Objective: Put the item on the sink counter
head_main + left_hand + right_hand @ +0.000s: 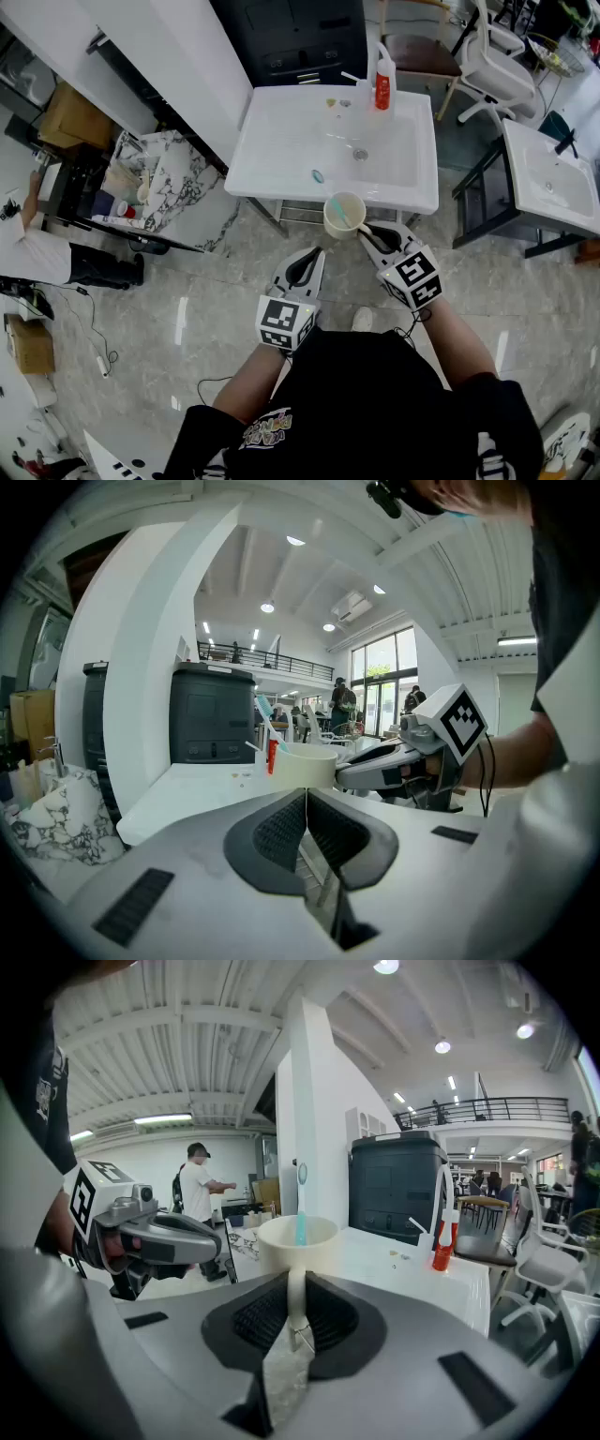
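Nearest, the left tongs (306, 808) are pressed together, empty. The right tongs (295, 1299) clamp the thin handle of a cup (344, 214), held in the air just short of the tabletop's (281, 141) front edge, with a toothbrush (328, 192) leaning inside. The cup looks light, rigid and smooth, so keep it upright.

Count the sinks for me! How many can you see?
2. The middle sink is straight ahead, just past the cup; the right-hand sink stands off to the right in the head view. Others may be hidden out of view.
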Demonstrator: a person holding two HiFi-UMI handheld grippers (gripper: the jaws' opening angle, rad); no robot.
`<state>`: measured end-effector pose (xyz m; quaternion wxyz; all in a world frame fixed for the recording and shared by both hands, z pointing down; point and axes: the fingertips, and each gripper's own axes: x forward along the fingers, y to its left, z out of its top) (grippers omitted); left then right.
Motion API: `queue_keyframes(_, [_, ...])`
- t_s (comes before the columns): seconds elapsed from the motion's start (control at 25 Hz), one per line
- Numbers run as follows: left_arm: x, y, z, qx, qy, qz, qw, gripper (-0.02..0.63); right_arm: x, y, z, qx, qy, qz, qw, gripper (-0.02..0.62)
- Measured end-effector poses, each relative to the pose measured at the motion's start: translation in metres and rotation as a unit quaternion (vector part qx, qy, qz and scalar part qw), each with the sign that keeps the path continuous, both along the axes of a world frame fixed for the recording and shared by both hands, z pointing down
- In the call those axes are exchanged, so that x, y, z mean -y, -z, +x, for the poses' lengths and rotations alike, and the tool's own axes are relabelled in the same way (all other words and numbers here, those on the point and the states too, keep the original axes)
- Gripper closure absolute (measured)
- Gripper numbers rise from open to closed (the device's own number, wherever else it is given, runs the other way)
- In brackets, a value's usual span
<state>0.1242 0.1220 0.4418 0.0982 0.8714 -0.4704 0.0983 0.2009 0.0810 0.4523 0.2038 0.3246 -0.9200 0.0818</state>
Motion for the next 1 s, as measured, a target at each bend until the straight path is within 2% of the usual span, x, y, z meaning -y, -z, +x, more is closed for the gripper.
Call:
queue_keyframes(0.44, [-0.002, 0.003, 0.003, -0.002, 0.003, 0.003, 1.0, 0.589, -0.002, 0.004, 0.003, 0.002, 0.001, 0.005, 1.0, 0.497])
queue_keyframes(1.0, [0.0, -0.001, -0.014, -0.006, 0.019, -0.002, 0.9998, 0.589, 0.003, 0.006, -0.017, 0.019, 0.008, 0.002, 1.0, 0.497])
